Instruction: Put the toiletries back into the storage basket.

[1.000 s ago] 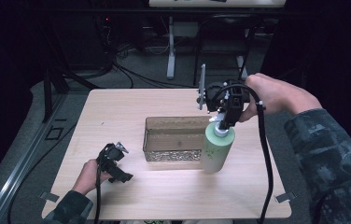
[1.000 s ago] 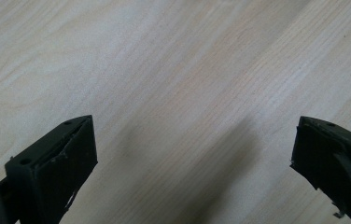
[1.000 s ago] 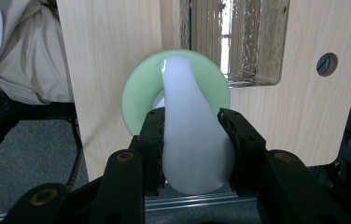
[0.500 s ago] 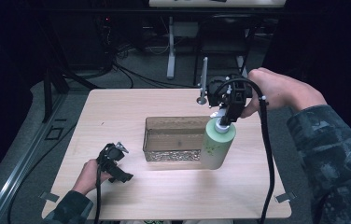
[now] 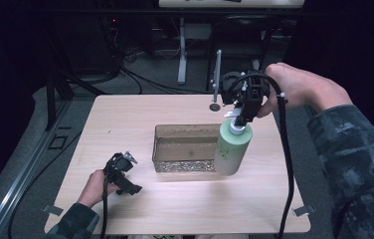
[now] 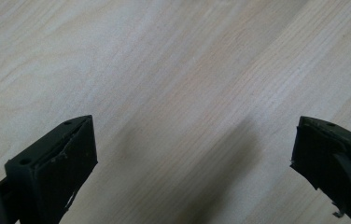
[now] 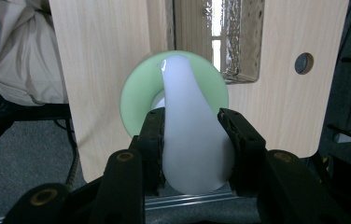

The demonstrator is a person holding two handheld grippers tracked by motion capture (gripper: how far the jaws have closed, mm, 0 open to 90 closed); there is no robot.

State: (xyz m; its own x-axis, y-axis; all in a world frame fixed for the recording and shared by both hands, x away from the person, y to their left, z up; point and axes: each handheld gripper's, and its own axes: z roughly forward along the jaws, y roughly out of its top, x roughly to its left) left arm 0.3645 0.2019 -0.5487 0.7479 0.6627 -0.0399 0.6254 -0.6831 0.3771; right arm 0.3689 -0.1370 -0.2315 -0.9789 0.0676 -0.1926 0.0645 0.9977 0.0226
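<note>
The pale green cylindrical plastic bottle (image 5: 233,148) with a white pump top hangs just right of the clear open box (image 5: 185,148) — the right gripper (image 5: 238,117) is clamped on that pump. The left gripper (image 5: 124,175) rests wide open, holding nothing, on the light wooden table (image 5: 125,114).

a pale green cylindrical plastic bottle (image 5: 233,148) carries a white pump top (image 7: 187,135). the black two-jaw right gripper (image 7: 193,140) is matt. the light wooden table (image 5: 125,119) shows fine straight grain. the brown open box (image 5: 185,148) has a speckled, glittery front wall. the sleeve (image 5: 359,164) is a grey-green camouflage pattern.
</note>
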